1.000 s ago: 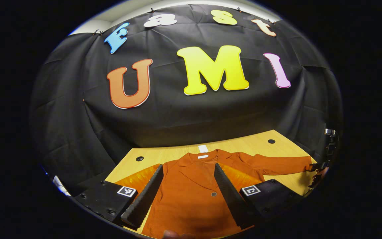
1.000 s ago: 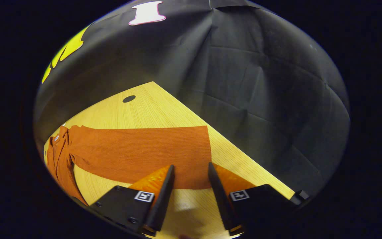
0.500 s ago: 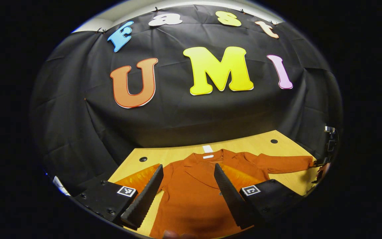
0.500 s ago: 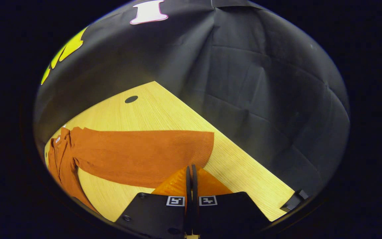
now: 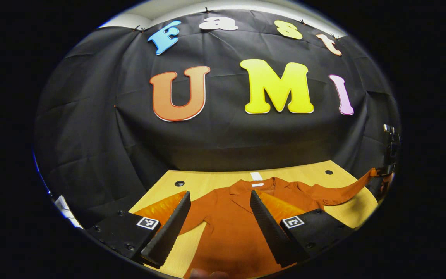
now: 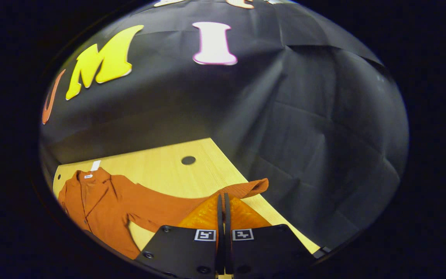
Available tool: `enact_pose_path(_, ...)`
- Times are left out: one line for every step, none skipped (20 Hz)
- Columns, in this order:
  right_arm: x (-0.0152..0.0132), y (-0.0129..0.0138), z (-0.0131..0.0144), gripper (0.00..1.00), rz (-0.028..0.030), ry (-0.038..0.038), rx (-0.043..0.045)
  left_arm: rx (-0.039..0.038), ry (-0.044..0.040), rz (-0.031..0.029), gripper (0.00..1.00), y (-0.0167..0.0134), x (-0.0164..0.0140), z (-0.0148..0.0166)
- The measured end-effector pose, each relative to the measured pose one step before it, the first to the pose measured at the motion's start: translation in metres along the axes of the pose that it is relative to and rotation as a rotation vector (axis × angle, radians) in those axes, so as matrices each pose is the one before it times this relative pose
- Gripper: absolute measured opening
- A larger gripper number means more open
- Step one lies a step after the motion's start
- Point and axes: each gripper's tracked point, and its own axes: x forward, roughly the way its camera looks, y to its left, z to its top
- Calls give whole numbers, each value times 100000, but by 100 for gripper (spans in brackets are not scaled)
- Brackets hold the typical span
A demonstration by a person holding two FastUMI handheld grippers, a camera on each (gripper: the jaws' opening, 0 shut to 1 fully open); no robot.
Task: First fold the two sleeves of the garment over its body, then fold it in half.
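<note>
A rust-orange jacket [image 5: 230, 228] lies face up on the wooden table [image 5: 207, 182], collar toward the wall. My left gripper [image 5: 219, 193] hovers open above the jacket's body, with nothing between its fingers. In the right gripper view, my right gripper [image 6: 222, 197] is shut on the cuff end of one sleeve [image 6: 246, 188]. That sleeve hangs lifted off the table and slopes down to the jacket body [image 6: 91, 201]. In the left gripper view the raised sleeve [image 5: 347, 188] climbs to the right gripper [image 5: 390, 147] at the far right edge.
A white tag [image 5: 256, 176] lies on the table just past the collar. Two dark round holes [image 5: 179, 183] [image 5: 328, 172] sit in the tabletop near the black cloth wall. The table's right edge [image 6: 246, 174] runs close beside the held cuff.
My right gripper shut on the sleeve cuff, then lifted it off the table. The left gripper stayed open and drifted slightly left over the jacket.
</note>
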Motion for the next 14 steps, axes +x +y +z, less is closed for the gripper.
enact_pose_path(-144, 2211, 1699, 1, 2642, -2586, -2467, -718, -820, 1305, 100, 1149, -165, -33)
enact_pose_path(-353, 2273, 1989, 1, 2935, -3306, -2568, -398, -221, 1432, 100, 1041, -62, -131)
enact_pose_path(-382, 2556, 2194, 1, 3930, -3709, -1681, -139, -1164, 1276, 99, 976, -47, -26)
enact_pose_path(-342, 2758, 1969, 1, 3793, -3068, -2134, -402, -223, 1355, 100, 1081, -115, -175)
enact_pose_path(-114, 2916, 1611, 0, 3859, -2565, -2496, -772, -337, 1111, 99, 989, -54, -286)
enact_pose_path(-161, 3002, 1581, 0, 4187, -2182, -1595, -1077, 192, 1496, 99, 1117, -104, -264)
enact_pose_path(-7, 3063, 1216, 1, 4368, -1671, -865, -1413, -161, 1599, 99, 1074, -124, -257)
enact_pose_path(172, 2966, 1222, 0, 3831, -1553, -933, -1533, 183, 1831, 100, 1076, 99, -261)
enact_pose_path(159, 2671, 909, 0, 3172, -1235, -1348, -1687, 197, 1795, 99, 1094, 136, -284)
enact_pose_path(352, 2451, 656, 0, 2823, -703, -1516, -1632, 274, 1839, 100, 1041, 114, -202)
enact_pose_path(342, 2645, 340, 1, 2988, -513, -1079, -1467, 413, 1815, 99, 1246, -66, -229)
enact_pose_path(361, 2484, 182, 0, 2790, -84, -571, -1608, 576, 1587, 99, 916, 25, -221)
enact_pose_path(495, 2478, -160, 0, 2587, 205, -242, -1353, 236, 1033, 100, 699, 9, -83)
enact_pose_path(604, 2193, -329, 1, 2079, 414, -527, -839, -319, 1055, 100, 746, 23, 152)
